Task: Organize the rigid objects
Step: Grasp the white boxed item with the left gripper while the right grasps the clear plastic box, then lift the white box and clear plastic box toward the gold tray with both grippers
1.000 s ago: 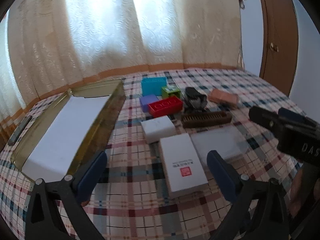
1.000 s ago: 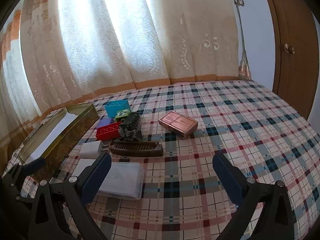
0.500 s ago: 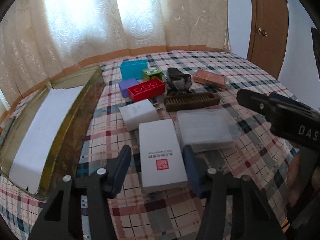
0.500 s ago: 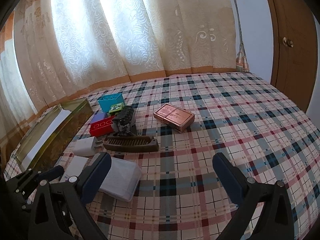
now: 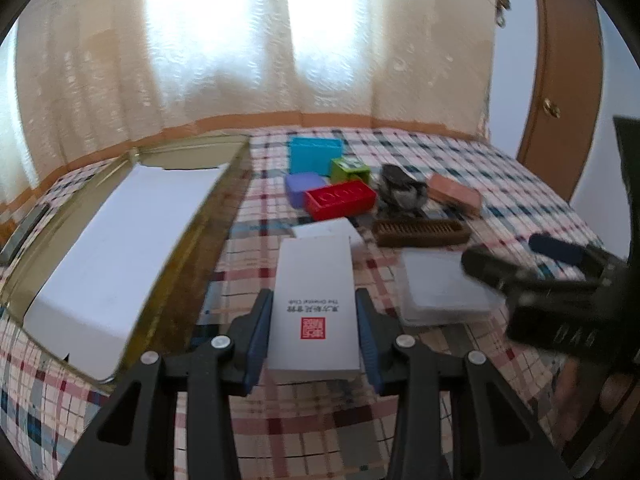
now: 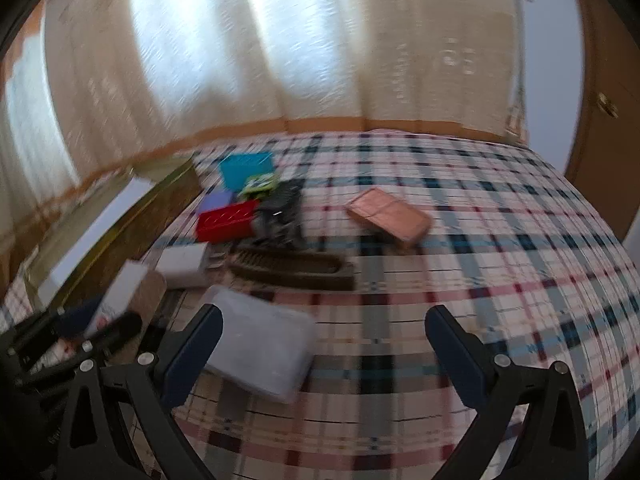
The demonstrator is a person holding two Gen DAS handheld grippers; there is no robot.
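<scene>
white box (image 5: 314,304) sits between the left gripper (image 5: 314,336) closing jaws.

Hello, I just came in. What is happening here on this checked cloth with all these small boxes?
A person is tidying small rigid things on a plaid tablecloth, with a hand-held gripper in each hand. The left hand-held gripper is closing its jaws around a flat white box with a red stamp, beside the long open gold tin with a white lining. The right hand-held gripper is open and empty, near a frosted clear plastic case. The red brick-like box and brown wooden comb lie untouched.
</scene>
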